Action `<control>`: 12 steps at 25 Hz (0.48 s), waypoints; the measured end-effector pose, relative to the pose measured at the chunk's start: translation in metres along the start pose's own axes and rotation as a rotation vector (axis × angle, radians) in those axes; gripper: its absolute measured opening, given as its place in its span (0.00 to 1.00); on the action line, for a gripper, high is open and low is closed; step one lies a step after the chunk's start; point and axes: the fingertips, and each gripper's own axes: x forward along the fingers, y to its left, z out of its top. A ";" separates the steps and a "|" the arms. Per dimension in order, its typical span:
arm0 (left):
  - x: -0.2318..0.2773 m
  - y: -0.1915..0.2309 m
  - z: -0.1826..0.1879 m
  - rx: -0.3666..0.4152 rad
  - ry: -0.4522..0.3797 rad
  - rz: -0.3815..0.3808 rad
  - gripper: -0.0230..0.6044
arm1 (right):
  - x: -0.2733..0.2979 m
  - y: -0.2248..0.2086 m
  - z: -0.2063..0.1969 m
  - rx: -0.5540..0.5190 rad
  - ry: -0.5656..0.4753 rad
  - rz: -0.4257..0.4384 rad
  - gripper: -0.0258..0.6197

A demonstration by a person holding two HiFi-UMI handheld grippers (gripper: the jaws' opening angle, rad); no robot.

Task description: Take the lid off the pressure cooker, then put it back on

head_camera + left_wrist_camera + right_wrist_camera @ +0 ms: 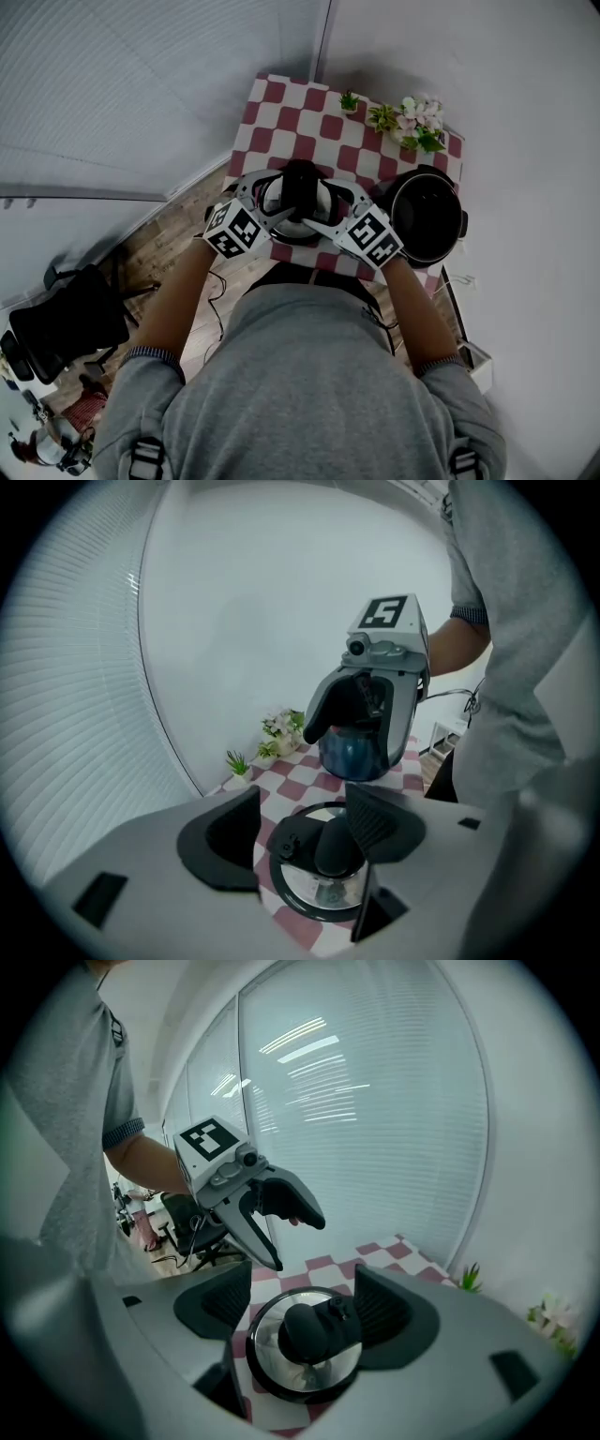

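The pressure cooker (427, 216) stands uncovered at the right of the checkered table (281, 103), its dark inside showing. Its silver lid (298, 202) with a black handle lies on the cloth to the cooker's left. My left gripper (272, 202) and right gripper (328, 211) flank the lid from either side, both tilted down. In the left gripper view the open jaws (305, 827) stand either side of the lid's handle (336, 847), with the blue cooker body (352, 754) behind. In the right gripper view the open jaws (302, 1305) frame the lid (305, 1344); the pads do not press on it.
Small potted plants (349, 100) and a flower arrangement (417, 120) stand along the table's far edge. A black office chair (70, 319) is on the wooden floor at the left. Window blinds and a white wall close in behind the table.
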 end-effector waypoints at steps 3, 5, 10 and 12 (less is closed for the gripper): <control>0.010 -0.004 -0.014 0.050 0.065 -0.035 0.53 | 0.014 0.000 -0.010 -0.021 0.053 0.022 0.60; 0.016 -0.007 -0.025 0.076 0.106 -0.063 0.53 | 0.022 0.000 -0.017 -0.037 0.092 0.035 0.60; 0.028 -0.015 -0.052 0.120 0.204 -0.127 0.53 | 0.040 0.000 -0.043 -0.082 0.211 0.066 0.60; 0.034 -0.019 -0.061 0.135 0.234 -0.144 0.53 | 0.046 0.000 -0.053 -0.106 0.257 0.079 0.60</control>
